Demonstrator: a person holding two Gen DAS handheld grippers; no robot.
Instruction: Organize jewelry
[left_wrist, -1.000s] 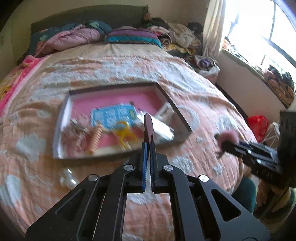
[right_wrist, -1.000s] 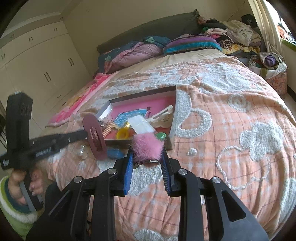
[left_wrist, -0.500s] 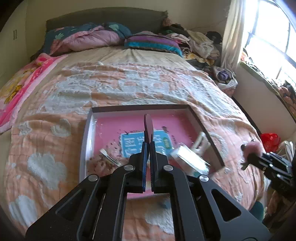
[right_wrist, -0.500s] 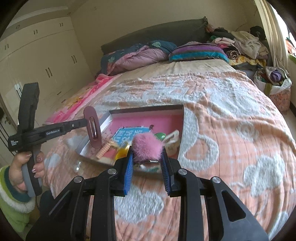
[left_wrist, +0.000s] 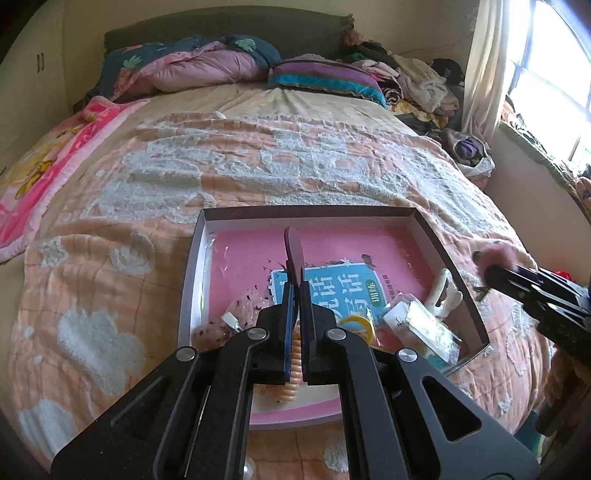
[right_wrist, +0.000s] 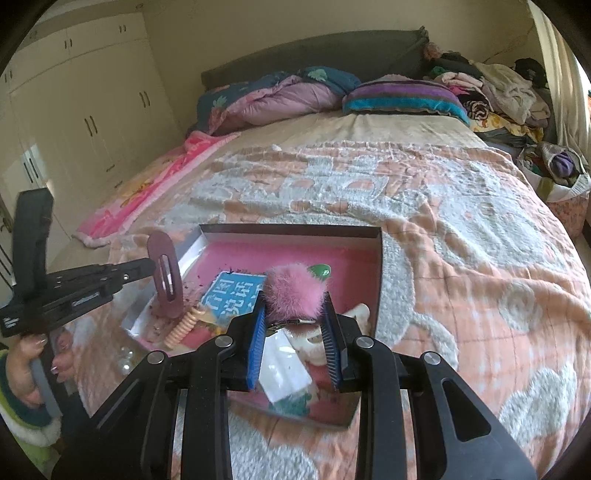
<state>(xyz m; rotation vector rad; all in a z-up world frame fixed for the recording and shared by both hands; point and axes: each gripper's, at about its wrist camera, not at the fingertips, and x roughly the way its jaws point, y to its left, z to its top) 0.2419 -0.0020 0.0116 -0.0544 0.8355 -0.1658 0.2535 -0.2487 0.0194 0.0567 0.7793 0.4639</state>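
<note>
While both of my grippers hang over the shallow box (left_wrist: 452, 254) on the bed (left_wrist: 258, 158), each one carries a hair accessory. My left gripper (left_wrist: 294, 295) has its fingers pressed together on the lower end of a maroon snap hair clip (right_wrist: 165, 275), which stands upright above the box's near left corner in the right wrist view. My right gripper (right_wrist: 295, 314) pinches a pink fluffy pom-pom hair clip (right_wrist: 295, 295) between its blue pads, the fur bulging above the fingertips and the metal clip showing just beneath. Inside the pink-floored box lie a blue printed card (left_wrist: 343, 288), a peach spiral hair tie (right_wrist: 183, 325), a yellow ring (left_wrist: 356, 325), a cream claw clip (left_wrist: 445, 295) against the right wall and a clear packet (left_wrist: 424, 332). A hand (right_wrist: 33, 365) in a green-and-white fuzzy sleeve grips the left handle.
</note>
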